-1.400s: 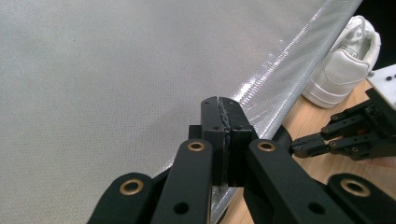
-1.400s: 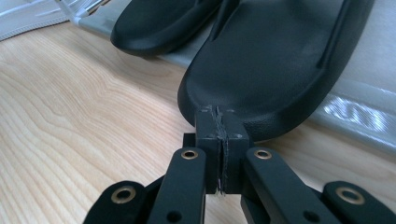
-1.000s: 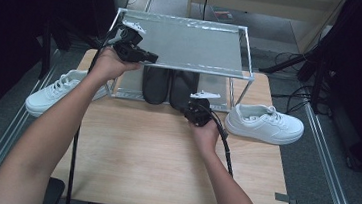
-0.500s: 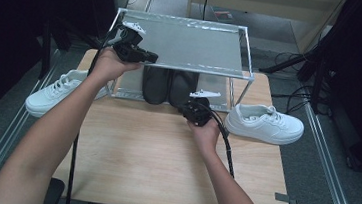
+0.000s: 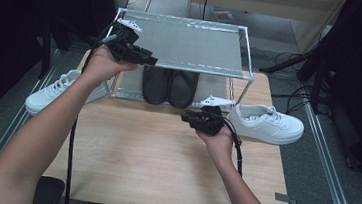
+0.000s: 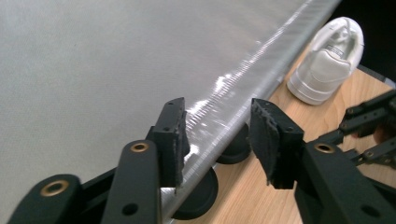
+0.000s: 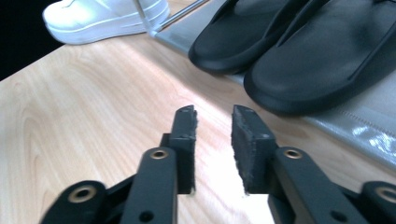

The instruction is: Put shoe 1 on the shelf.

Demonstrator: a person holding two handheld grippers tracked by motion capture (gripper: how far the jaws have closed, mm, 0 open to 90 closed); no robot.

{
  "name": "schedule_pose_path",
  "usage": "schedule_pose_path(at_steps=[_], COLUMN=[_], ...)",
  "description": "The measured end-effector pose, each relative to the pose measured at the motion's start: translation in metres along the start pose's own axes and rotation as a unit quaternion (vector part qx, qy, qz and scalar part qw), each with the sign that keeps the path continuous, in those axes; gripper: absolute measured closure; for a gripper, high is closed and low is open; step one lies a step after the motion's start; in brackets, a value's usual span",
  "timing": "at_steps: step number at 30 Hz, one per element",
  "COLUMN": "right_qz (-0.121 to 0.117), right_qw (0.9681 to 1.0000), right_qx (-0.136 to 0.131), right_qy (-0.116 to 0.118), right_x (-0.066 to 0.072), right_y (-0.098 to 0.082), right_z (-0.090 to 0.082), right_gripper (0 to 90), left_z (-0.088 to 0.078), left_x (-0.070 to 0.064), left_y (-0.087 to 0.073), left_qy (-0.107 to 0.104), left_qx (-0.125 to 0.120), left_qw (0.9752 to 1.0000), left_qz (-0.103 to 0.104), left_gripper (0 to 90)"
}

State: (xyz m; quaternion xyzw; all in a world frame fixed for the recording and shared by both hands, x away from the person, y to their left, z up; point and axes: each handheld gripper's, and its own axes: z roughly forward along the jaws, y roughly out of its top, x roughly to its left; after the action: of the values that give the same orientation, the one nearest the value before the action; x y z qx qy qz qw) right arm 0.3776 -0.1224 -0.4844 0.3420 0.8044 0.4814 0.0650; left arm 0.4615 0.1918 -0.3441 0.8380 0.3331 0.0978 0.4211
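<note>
Black slippers (image 7: 299,51) seen close in right gripper view; rack's top shelf (image 6: 116,60) in left gripper view; both grippers' jaws just opened, nothing between; wooden table (image 5: 154,154)

No readable text, brand or number for you anywhere. White sneaker (image 6: 330,60), 1 o'clock in your left gripper view: small heel tab carries lettering, too blurred to read. Black slippers (image 7: 299,42), shelf rack (image 5: 184,44), table (image 5: 163,165): plain, unmarked.
</note>
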Motion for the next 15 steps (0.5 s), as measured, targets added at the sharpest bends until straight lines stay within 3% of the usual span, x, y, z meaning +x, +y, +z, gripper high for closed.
schedule_pose_path(at_steps=[4, 7, 12, 15], right_qz=[0.016, 0.022, 0.033, 0.028], right_qw=[0.9998, 0.9996, 0.9993, 0.9994], right_qx=[0.014, 0.015, 0.016, 0.017], right_qy=[-0.006, -0.010, -0.007, -0.007], right_x=[-0.001, -0.002, -0.002, 0.001], right_y=[-0.008, -0.014, -0.022, -0.027], right_z=[-0.014, -0.023, -0.038, -0.047], right_gripper=[60.3, 54.6, 52.7, 51.3], left_z=[-0.005, -0.011, -0.020, -0.024], left_x=[-0.008, -0.012, -0.020, -0.027], left_y=[-0.007, -0.015, -0.027, -0.035], left_qy=[0.005, -0.015, -0.027, -0.027], left_qx=[0.004, -0.002, -0.004, -0.006], left_qw=[0.9999, 0.9999, 0.9996, 0.9996], left_qz=[0.011, 0.004, -0.002, 0.006], left_gripper=[46.5, 41.6, 39.0, 38.5])
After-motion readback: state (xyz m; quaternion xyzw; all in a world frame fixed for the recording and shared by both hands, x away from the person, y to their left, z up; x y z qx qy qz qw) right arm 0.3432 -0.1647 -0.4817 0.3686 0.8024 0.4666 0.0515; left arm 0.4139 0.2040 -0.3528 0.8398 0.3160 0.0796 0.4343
